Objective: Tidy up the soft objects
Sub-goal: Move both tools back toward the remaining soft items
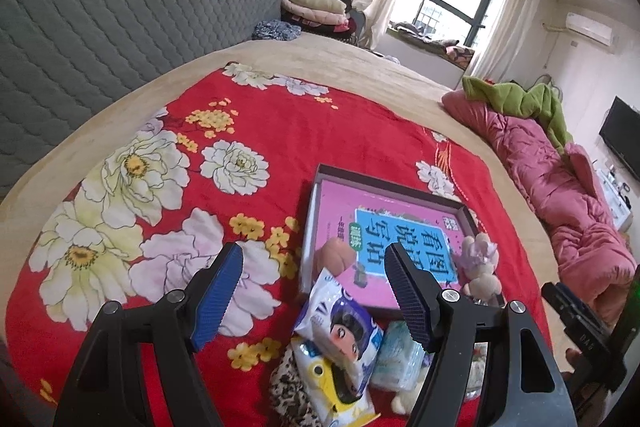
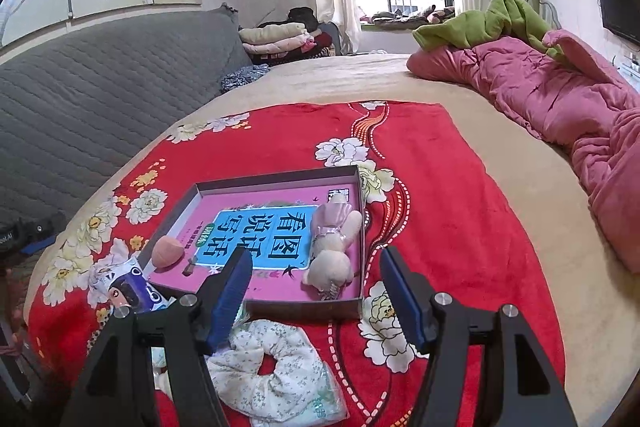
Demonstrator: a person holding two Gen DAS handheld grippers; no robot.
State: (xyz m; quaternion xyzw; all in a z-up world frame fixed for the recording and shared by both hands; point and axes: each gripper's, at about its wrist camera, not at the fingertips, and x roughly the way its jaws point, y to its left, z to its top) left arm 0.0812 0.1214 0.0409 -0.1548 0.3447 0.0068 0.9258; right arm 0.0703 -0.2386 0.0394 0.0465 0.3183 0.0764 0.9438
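Right wrist view: one shallow box (image 2: 280, 183) lies on the red flowered blanket (image 2: 460, 227), holding one plush rabbit (image 2: 334, 251) at its right wall and one pink sponge (image 2: 168, 253) at its left. One floral scrunchie (image 2: 272, 367) lies just before the box. My right gripper (image 2: 316, 297) hangs above, jaws spread, empty. Left wrist view: three tissue packs (image 1: 340, 327) lie heaped under my left gripper (image 1: 316, 291), likewise spread and empty.

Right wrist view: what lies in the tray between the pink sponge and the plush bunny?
Only the pink book's blue title panel lies between the pink sponge and the plush bunny, with a small dark object near the sponge, in the right wrist view.
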